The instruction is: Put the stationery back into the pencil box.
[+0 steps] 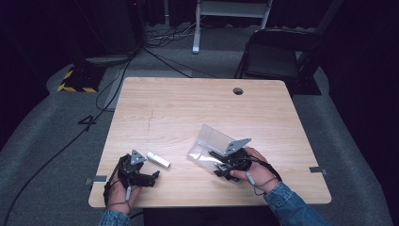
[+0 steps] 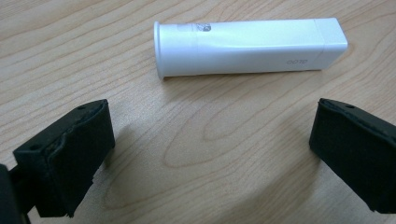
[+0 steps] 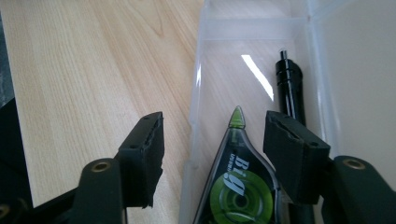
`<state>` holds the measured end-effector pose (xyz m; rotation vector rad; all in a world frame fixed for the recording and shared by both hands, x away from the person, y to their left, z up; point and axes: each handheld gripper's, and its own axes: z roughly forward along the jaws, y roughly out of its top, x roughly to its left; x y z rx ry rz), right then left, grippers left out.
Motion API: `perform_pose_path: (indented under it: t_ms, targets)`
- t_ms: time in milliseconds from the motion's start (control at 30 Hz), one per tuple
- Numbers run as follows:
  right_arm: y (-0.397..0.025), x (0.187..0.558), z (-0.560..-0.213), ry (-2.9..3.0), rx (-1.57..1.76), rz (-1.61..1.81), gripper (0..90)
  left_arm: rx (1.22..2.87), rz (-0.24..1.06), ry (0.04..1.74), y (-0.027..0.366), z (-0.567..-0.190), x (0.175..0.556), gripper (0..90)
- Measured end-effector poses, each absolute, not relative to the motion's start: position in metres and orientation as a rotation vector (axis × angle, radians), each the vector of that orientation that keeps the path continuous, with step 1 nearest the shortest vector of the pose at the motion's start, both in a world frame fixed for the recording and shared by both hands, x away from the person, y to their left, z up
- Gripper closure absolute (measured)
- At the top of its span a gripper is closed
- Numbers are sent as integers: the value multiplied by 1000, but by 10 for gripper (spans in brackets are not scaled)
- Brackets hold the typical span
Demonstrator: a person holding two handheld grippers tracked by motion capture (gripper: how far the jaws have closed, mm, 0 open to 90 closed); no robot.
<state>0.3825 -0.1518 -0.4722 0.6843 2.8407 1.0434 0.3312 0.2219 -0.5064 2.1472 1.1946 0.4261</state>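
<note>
— While the left tongs (image 2: 210, 140) sit low on the pale wooden counter (image 1: 188, 108), what lies ahead of them?

— In the left gripper view a white plastic tube with a flared cap end (image 2: 250, 46) lies flat across the upper half of the frame, clear of both jaws, which stand wide apart and hold nothing.

— And from the high view?

— That tube (image 1: 158, 159) rests at lower centre-left, just beside the left tongs (image 1: 153, 177).

— The right tongs?

— Right tongs (image 3: 212, 149) are spread too, one jaw outside and one inside a clear plastic open-lidded case (image 3: 205, 70). Between them lies a green-and-grey correction tape dispenser (image 3: 236, 186); a glossy black pen (image 3: 290, 88) lies along the case's right side. Whether the jaws touch anything, I cannot tell.
</note>
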Motion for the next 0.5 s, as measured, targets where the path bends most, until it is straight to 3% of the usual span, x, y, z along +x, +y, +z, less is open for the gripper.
perform_pose_path:
  t_ms: [500]
  targets:
    - [-149, 380, -471, 2857, 664, 1082, 405, 2147, 426, 1194, 222, -506, 331, 4]
